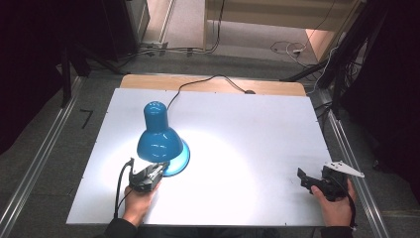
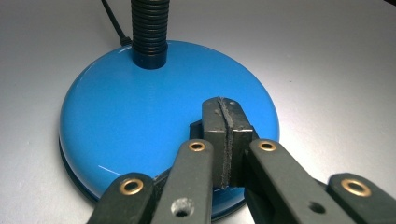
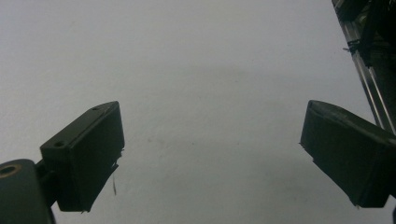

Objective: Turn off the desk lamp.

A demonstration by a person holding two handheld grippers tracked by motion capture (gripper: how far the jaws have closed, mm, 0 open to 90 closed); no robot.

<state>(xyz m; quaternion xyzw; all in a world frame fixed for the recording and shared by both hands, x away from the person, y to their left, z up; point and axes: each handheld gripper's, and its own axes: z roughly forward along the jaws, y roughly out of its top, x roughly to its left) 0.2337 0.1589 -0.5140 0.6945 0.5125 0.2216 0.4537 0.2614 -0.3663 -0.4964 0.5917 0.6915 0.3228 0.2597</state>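
**Closed jaws on the lamp base**

Black jaws of the left gripper (image 2: 223, 140) stand pressed flat together, nothing between them, with their tips set down on the glossy blue base (image 2: 140, 121) of the lamp, toward its near right edge. From the base's far side a ribbed black neck (image 2: 149, 28) rises, and a thin black cord (image 2: 114, 23) leaves just beside its foot.

Seen from the high view, the lamp (image 1: 161, 139) stands on the left half of the white table (image 1: 247, 124), its blue shade (image 1: 159, 136) pointing down and throwing a bright pool of light on the tabletop. The left gripper (image 1: 148, 177) sits just in front of it, held by the left hand (image 1: 138, 201). The cord (image 1: 198, 84) runs off to the table's far edge.

Well apart, near the right front corner, the right hand (image 1: 337, 206) holds the right gripper (image 1: 309, 181). Its jaws gape wide with bare tabletop between them, gripping nothing.
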